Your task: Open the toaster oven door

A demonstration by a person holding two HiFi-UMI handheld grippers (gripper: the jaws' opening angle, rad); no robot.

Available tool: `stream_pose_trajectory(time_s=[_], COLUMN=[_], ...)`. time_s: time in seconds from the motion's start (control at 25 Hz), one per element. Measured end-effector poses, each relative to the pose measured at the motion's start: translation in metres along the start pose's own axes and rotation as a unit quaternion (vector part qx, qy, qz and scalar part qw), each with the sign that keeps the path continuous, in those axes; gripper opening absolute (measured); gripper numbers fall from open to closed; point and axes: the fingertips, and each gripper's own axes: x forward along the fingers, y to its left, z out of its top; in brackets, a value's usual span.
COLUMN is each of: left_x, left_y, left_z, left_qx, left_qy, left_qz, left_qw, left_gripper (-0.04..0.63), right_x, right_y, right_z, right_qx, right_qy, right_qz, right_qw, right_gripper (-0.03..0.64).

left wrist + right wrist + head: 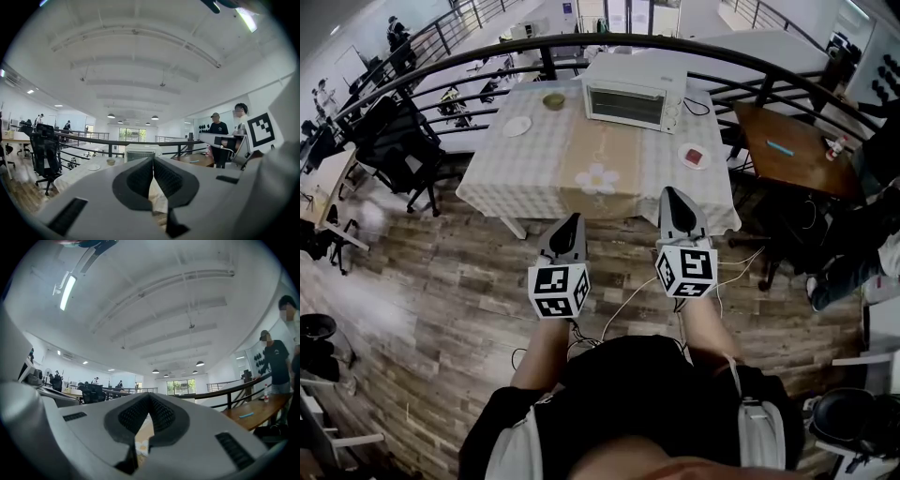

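The oven [635, 92] sits at the far end of the surface [534, 159], just before the railing [487, 56], with its door [626, 105] shut and facing the person. Both tools are well short of it, over the floor ahead of the surface's near edge. The left gripper [573, 221] and the right gripper [674, 195] point roughly level toward the oven. Each has its jaws pressed together at the tips with nothing between them, as each gripper's own view shows. This looks like the approach, so none of the opening is done yet. To do it well, one gripper, probably the right since it sits nearer the oven, should travel over the middle of the surface. That path keeps it between the left plate [517, 126] and bowl [553, 100] on one side and the right plate [694, 156] on the other. Its jaws should spread before they reach the door so they can close on the handle. If the door hinges at the bottom, as seems likely, the pull should follow an arc out and down, not straight back. A light oven could slide, so the other gripper might steady its top. The handle itself cannot be made out from here, and neither can the hinge side. The knobs at the right of the oven's front are only a pale blur. In the left gripper view the oven shows only partly above the jaws, and in the right gripper view I cannot find it at all.
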Motion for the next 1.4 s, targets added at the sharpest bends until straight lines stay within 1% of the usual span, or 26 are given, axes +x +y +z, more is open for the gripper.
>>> stream_pose_trajectory(time_s=[0.16, 0.36, 0.6, 0.76, 1.0, 1.16, 1.32, 1.4], left_x=[-0.006, -0.003, 0.012, 0.033, 0.086, 0.141, 0.201, 0.233], left_y=[0.019, 0.038, 0.062, 0.084, 0.116, 0.125, 0.130, 0.134], left_z=[-0.001, -0.003, -0.007, -0.004, 0.002, 0.004, 0.020, 0.030], left_qx=[0.001, 0.000, 0.002, 0.009, 0.010, 0.008, 0.009, 0.005], left_qy=[-0.002, -0.002, -0.002, -0.002, -0.006, 0.000, 0.002, -0.001], left_qz=[-0.012, -0.012, -0.007, 0.004, 0.013, 0.008, 0.002, 0.001], left_qw=[0.9999, 0.9999, 1.0000, 0.9999, 0.9999, 0.9999, 1.0000, 1.0000], left_gripper=[0.015, 0.015, 0.015, 0.015, 0.015, 0.015, 0.015, 0.015], right_x=[0.000, 0.009, 0.036, 0.068, 0.127, 0.175, 0.227, 0.254], right_y=[0.015, 0.019, 0.025, 0.021, 0.007, -0.017, -0.039, -0.052], right_z=[0.001, -0.002, -0.016, -0.029, -0.043, -0.050, -0.047, -0.046], right_qx=[0.001, 0.003, 0.003, 0.012, 0.021, 0.020, -0.022, -0.030], right_qy=[-0.004, -0.004, 0.000, 0.004, 0.003, 0.005, 0.004, 0.003], right_qz=[-0.015, -0.026, -0.028, -0.026, -0.024, -0.027, -0.027, -0.022], right_qw=[1.000, 1.000, 1.000, 1.000, 0.999, 0.999, 0.999, 0.999], right_gripper=[0.003, 0.003, 0.003, 0.003, 0.003, 0.003, 0.003, 0.003])
